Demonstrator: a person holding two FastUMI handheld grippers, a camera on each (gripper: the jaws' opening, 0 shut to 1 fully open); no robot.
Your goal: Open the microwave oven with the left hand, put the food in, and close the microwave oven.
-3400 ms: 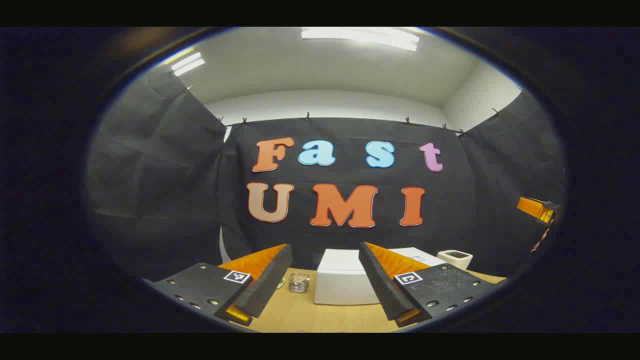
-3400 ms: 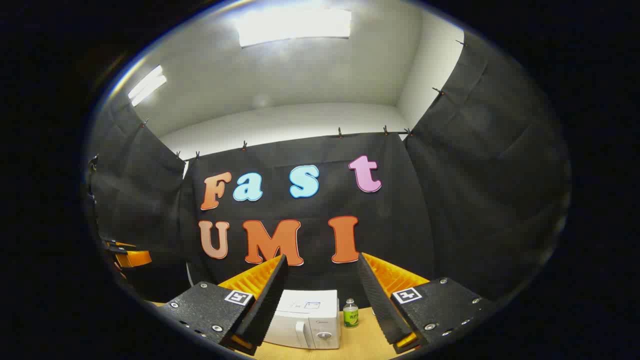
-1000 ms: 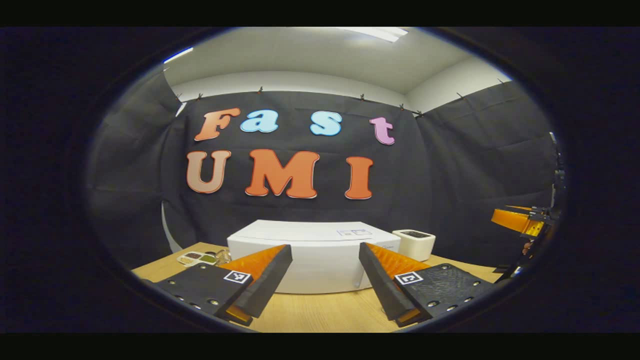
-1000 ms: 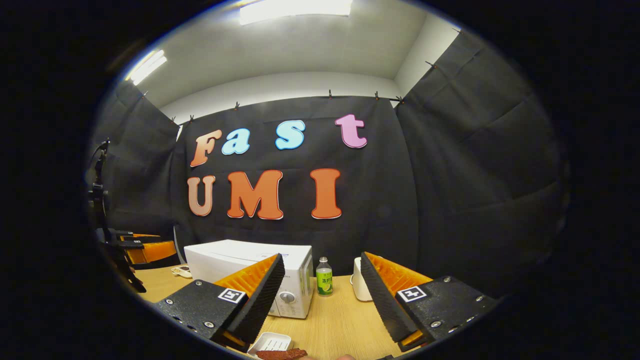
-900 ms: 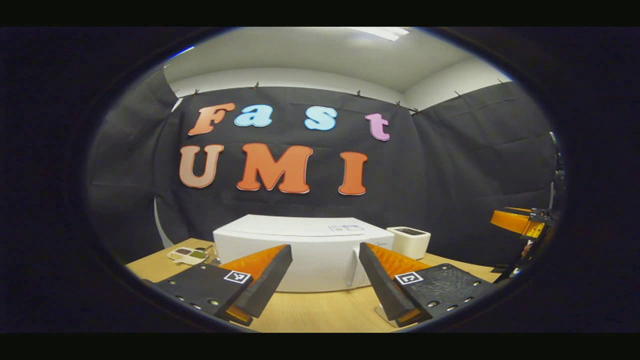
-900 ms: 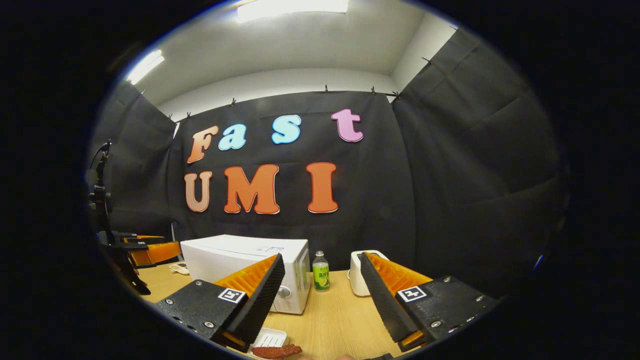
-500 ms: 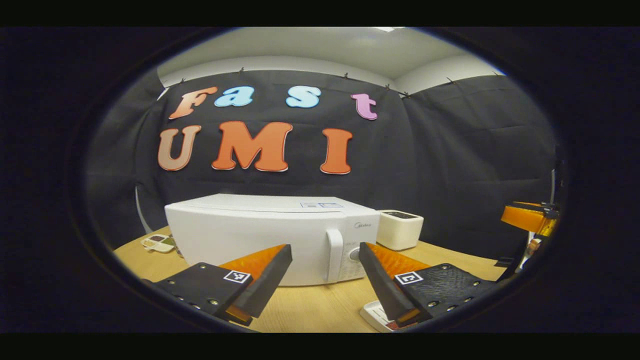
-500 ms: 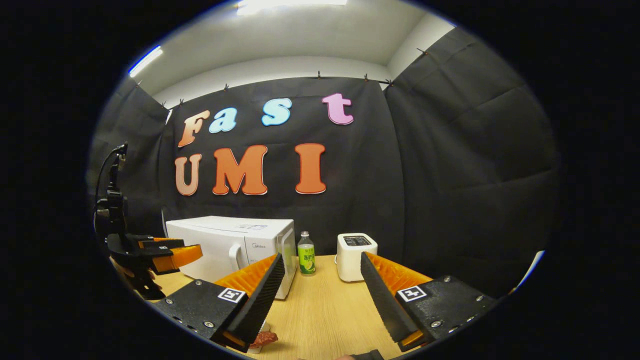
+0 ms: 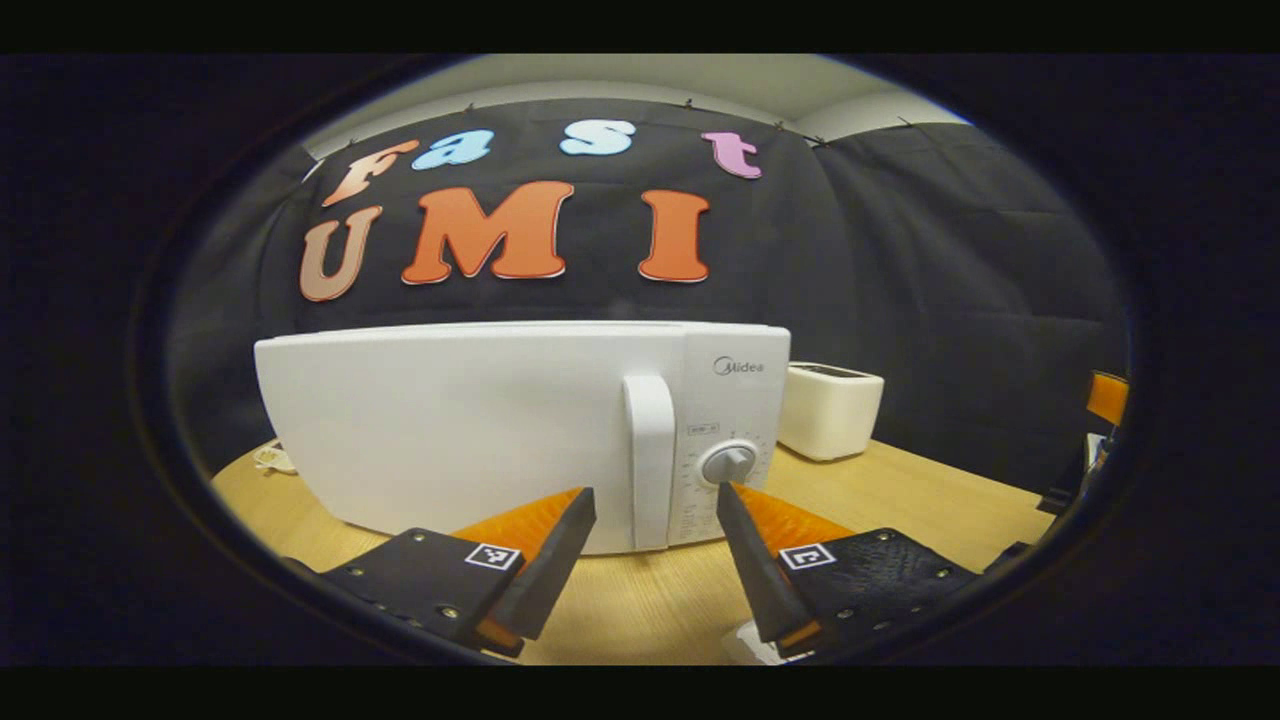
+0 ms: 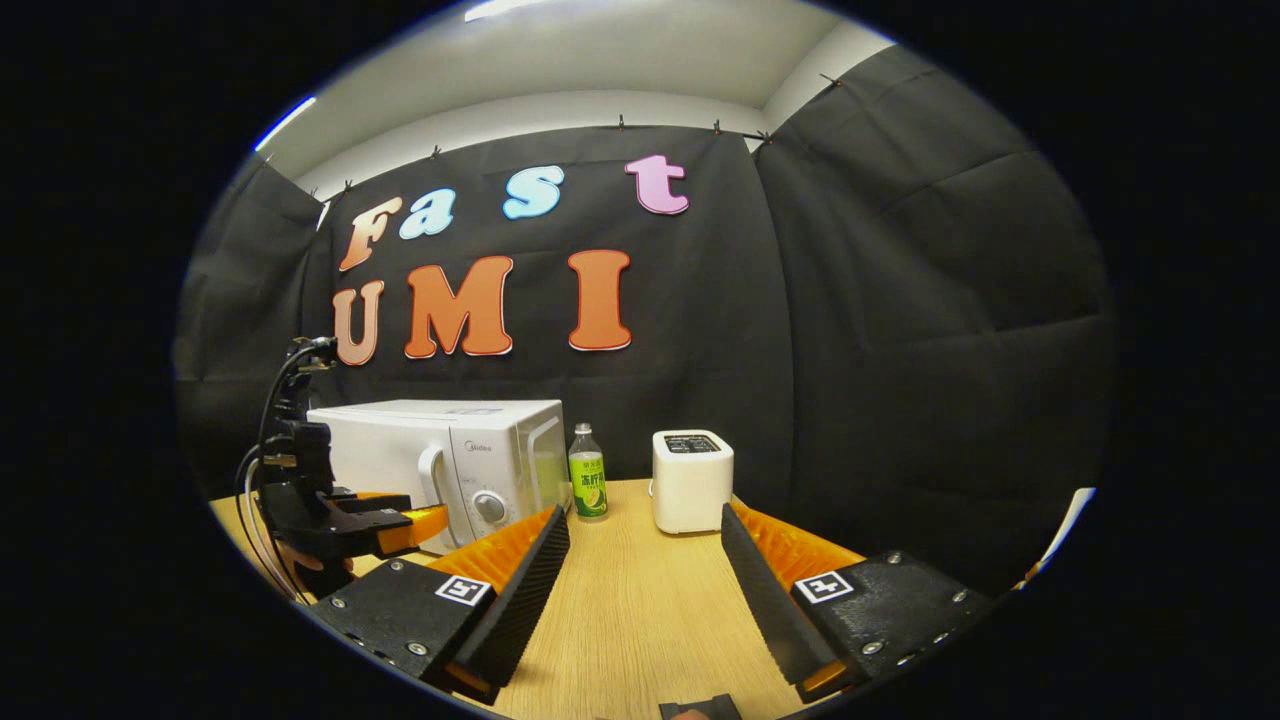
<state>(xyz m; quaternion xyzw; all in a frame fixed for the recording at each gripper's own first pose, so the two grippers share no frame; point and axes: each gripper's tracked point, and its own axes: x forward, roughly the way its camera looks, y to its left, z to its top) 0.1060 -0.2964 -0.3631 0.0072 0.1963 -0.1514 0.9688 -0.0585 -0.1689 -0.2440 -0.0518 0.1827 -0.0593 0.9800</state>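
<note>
Lining up on closed white box-shaped microwave oven (image 9: 480, 430).
Left gripper (image 9: 655, 500) open, empty; upright white door handle (image 9: 650, 460) dead ahead between fingers, near. Right gripper (image 10: 645, 525) open, empty, farther off.

tray (image 9: 742, 640) – mostly behind left gripper (image 9: 655, 510); contents unclear

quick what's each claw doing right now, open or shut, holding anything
Left claw: open, empty, lined up in front of the microwave door handle.
Right claw: open, empty, above the table.
</note>
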